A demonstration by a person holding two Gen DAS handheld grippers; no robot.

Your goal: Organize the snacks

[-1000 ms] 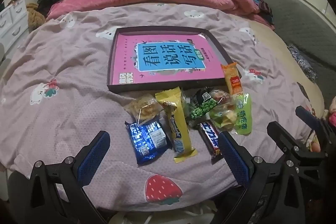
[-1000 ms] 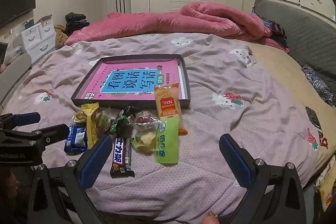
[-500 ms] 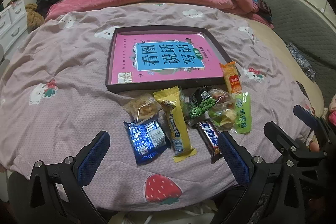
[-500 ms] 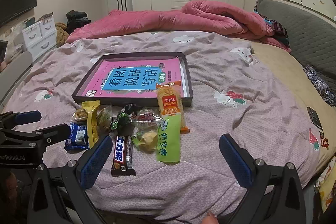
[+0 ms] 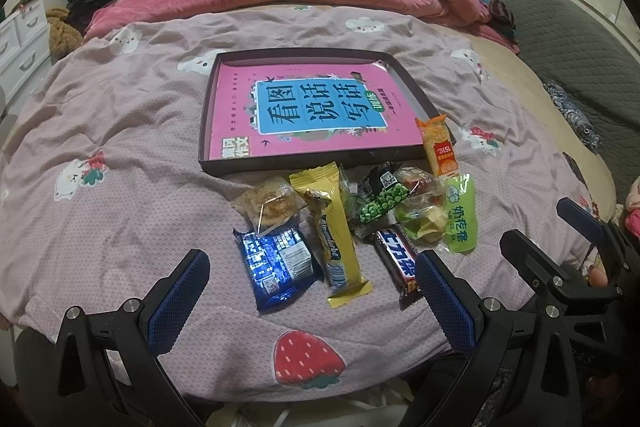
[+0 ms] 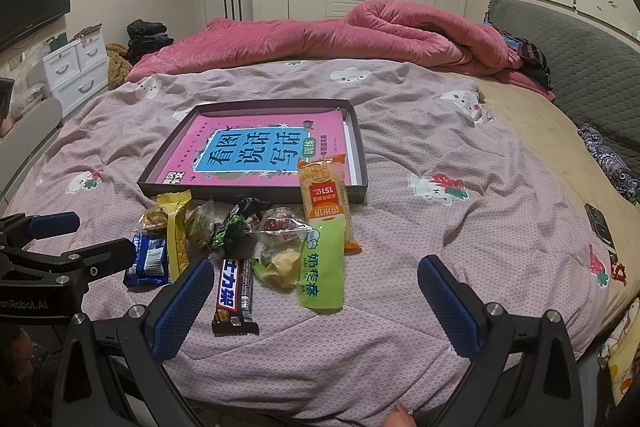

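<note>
Both claws [image 5: 312, 295] [image 6: 316, 301] gape just short of snacks [image 5: 352, 223].

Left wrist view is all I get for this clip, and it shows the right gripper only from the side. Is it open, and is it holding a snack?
Observer: In the right wrist view the right gripper is open, with its blue pads wide apart and nothing between them.
Reviewer: What is it pointed at?
Observer: The green packet lies on the bedspread straight ahead, in line with the gap between its fingers.
Reviewer: Anything in the room that my view cuts off?
Observer: A television is mounted on the wall to the left of the bed.
</note>
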